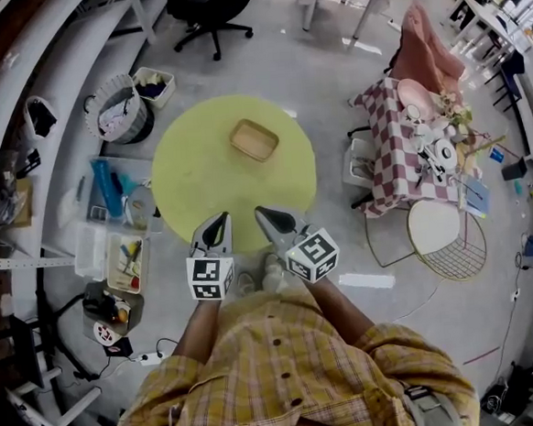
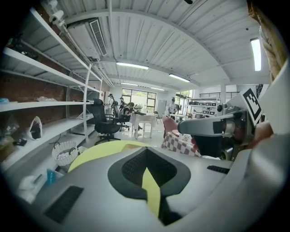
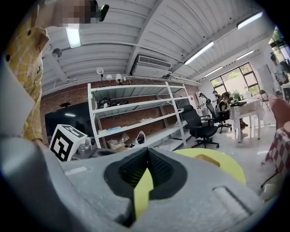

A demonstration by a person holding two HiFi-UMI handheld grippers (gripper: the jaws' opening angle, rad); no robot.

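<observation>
Head view looks steeply down; both gripper views face level, sharing the yellow table (image 1: 234, 173).

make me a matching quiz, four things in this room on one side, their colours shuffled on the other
Things:
1 round table
2 shallow tray
3 office chair
4 tablecloth

Colours:
a black
b red and white checks
c yellow
d tan

Pairs: 1-c, 2-d, 3-a, 4-b
</observation>
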